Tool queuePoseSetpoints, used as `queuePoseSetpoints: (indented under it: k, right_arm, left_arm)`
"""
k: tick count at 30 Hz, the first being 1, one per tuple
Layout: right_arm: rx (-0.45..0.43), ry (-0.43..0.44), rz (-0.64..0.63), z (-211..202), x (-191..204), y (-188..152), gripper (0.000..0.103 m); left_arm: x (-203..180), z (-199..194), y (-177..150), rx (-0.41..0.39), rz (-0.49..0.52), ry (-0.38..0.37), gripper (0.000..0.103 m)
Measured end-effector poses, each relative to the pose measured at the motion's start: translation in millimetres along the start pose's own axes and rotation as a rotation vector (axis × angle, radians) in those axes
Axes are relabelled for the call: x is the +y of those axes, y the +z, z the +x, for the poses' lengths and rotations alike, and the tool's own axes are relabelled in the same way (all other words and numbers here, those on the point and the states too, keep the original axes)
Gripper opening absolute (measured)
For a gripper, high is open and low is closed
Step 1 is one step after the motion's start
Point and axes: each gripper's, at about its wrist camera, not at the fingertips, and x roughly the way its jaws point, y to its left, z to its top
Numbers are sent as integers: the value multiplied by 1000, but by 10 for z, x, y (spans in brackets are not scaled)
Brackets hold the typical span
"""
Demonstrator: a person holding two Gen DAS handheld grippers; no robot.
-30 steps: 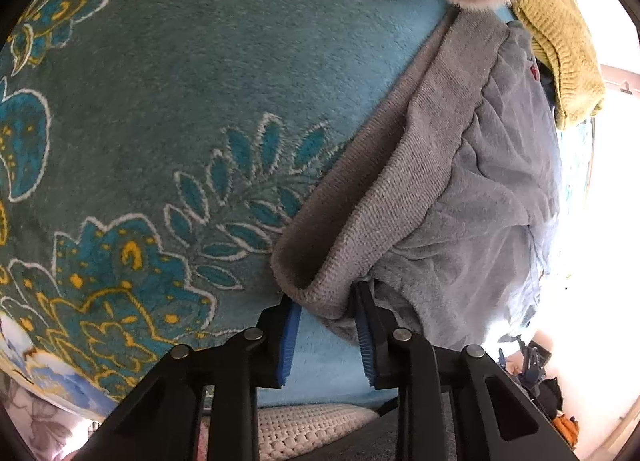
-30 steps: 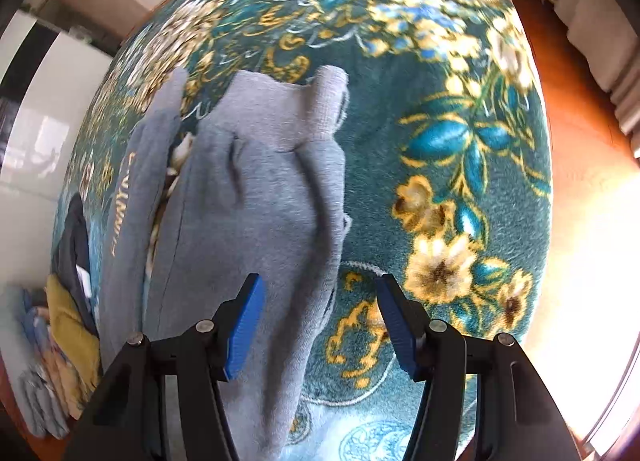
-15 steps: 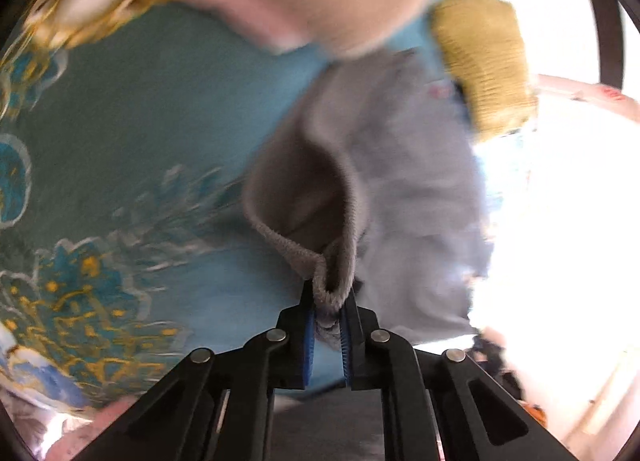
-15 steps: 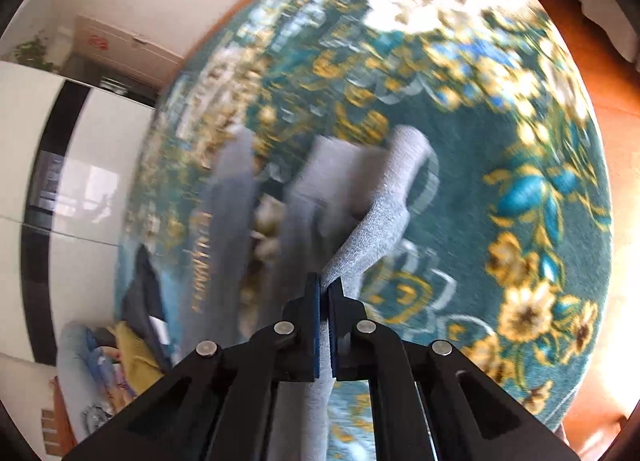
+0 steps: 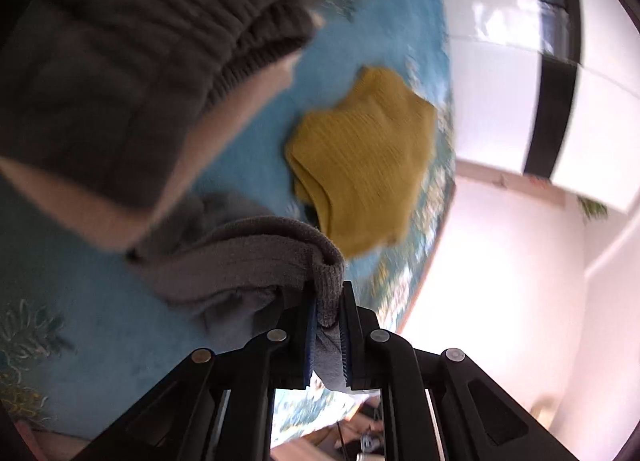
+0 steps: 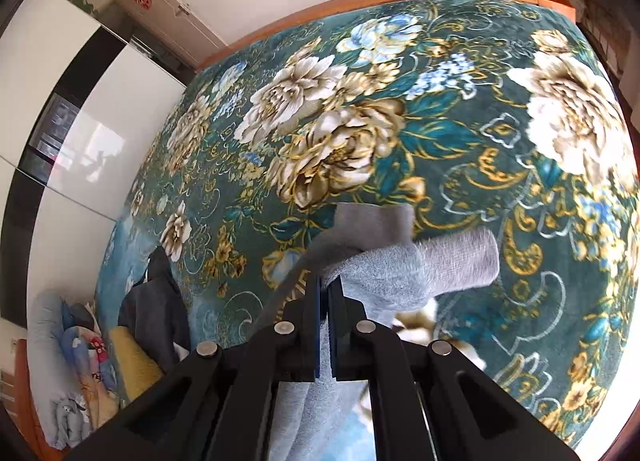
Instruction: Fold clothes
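In my left hand, the left gripper (image 5: 328, 325) is pinching the ribbed hem of the grey garment (image 5: 248, 261); the knit bunches between the blue pads and the rest hangs in folds toward the teal floral blanket (image 5: 100, 321). Beyond it lies a yellow knitted piece (image 5: 360, 157) on the blanket, and a dark ribbed sleeve (image 5: 132, 61) crosses the upper left, blurred.

In my right hand, the right gripper (image 6: 325, 313) is pressed together on another edge of the same grey garment (image 6: 392, 265), whose cuff sticks out to the right, above the blanket (image 6: 400, 101). A pile of other clothes (image 6: 136, 333) waits at the lower left.

I judge the fabric light, soft and limp, not slippery. It will sag between my two holds, so I think the firm ribbed edges are the best places to grip it.
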Motion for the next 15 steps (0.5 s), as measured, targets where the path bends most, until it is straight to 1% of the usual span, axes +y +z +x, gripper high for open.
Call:
queuePoseSetpoints:
  k: [5, 7, 9, 10, 13, 14, 15]
  right_arm:
    - [43, -37, -40, 420, 241, 94, 3]
    - [65, -49, -58, 571, 320, 99, 3]
    - [79, -34, -72, 705, 373, 98, 4]
    - [86, -27, -79, 771, 399, 98, 6]
    - [107, 35, -129, 891, 455, 75, 6]
    - [117, 54, -153, 923, 471, 67, 19]
    - [123, 61, -183, 943, 480, 59, 44]
  left_arm:
    - [40, 95, 261, -98, -55, 50, 11]
    - [3, 107, 311, -125, -53, 56, 11]
    - [-43, 127, 321, -152, -35, 93, 11]
    - [-64, 141, 320, -160, -24, 114, 11]
    - [-88, 155, 302, -186, 11, 173, 12]
    - [-86, 159, 294, -190, 19, 185, 13]
    - [-85, 164, 287, -194, 26, 196, 13]
